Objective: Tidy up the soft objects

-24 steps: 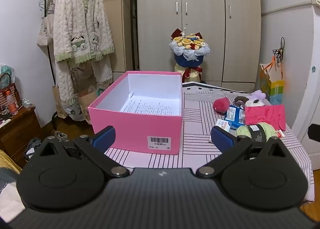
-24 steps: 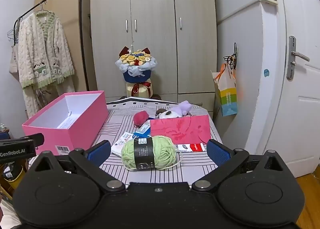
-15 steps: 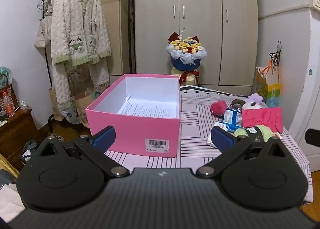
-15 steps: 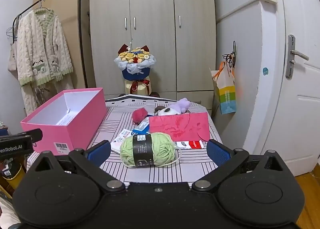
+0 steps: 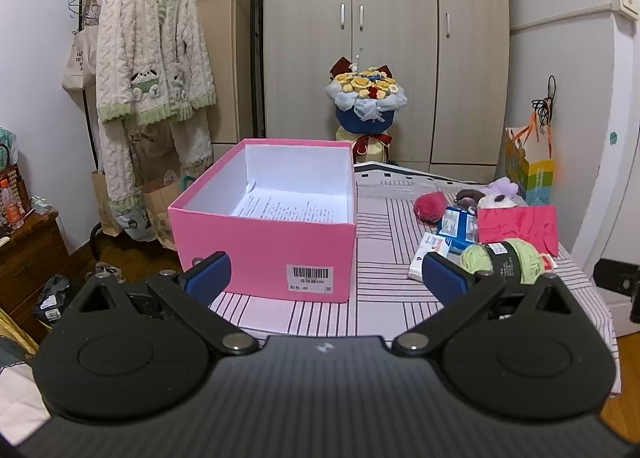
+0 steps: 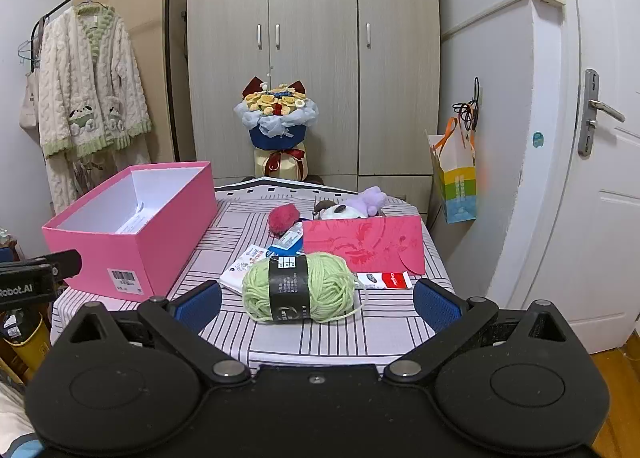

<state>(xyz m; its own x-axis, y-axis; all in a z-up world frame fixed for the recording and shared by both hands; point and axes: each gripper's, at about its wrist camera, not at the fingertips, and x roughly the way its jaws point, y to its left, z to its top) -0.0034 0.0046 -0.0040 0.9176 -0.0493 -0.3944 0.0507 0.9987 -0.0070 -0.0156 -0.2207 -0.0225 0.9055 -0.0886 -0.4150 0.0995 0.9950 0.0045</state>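
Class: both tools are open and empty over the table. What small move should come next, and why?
Probably ease the right tool forward around the green yarn ball: it lies nearest, directly between the open fingers, while the pink box stands open to receive it.

Pink box (image 5: 264,246) (open-topped) beside yarn (image 5: 516,258)
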